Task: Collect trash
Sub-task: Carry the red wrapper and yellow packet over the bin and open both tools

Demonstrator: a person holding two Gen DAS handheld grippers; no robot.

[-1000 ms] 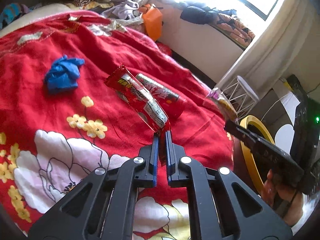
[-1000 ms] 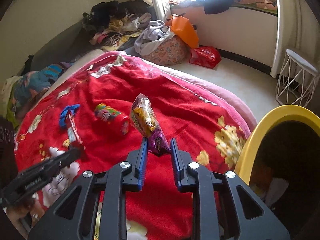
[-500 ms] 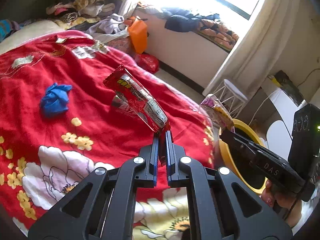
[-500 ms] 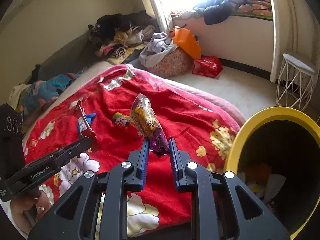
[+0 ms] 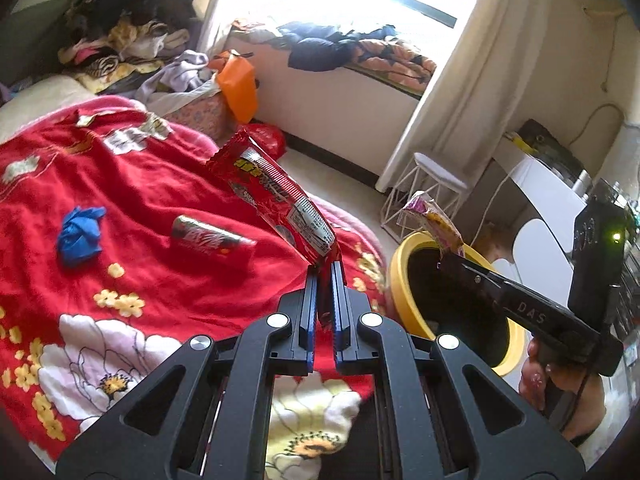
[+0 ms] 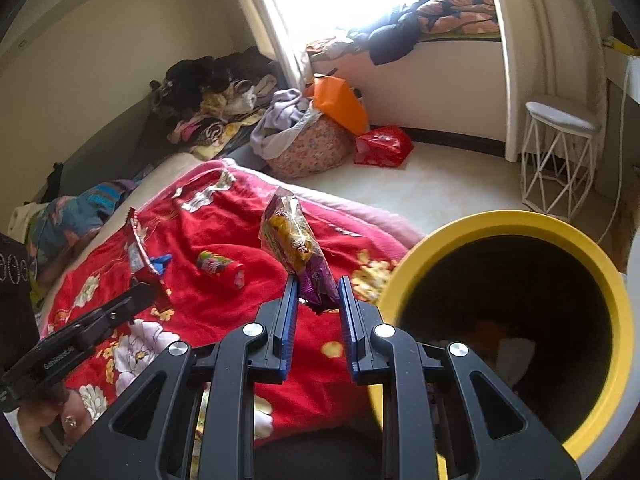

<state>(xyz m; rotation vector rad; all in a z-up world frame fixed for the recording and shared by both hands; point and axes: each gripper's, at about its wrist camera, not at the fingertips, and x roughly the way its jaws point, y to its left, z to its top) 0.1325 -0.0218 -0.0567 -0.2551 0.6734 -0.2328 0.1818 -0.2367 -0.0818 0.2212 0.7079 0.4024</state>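
Pinching a long red foil snack wrapper [image 5: 276, 196] at centre frame, my left claw [image 5: 325, 276] grips tight; my right claw [image 6: 318, 292] clamps a crinkled yellow-purple chip bag [image 6: 296, 248] beside the round yellow-rimmed bin [image 6: 592, 260].

left gripper [image 5: 325, 266] clamping red wrapper [image 5: 276, 196], yellow bin [image 5: 396, 276]

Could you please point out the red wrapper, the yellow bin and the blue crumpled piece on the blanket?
red wrapper [image 5: 276, 194], left wrist view, printed middle.
yellow bin [image 6: 516, 222], right wrist view, far rim.
blue crumpled piece [image 5: 78, 234], left wrist view, centre.
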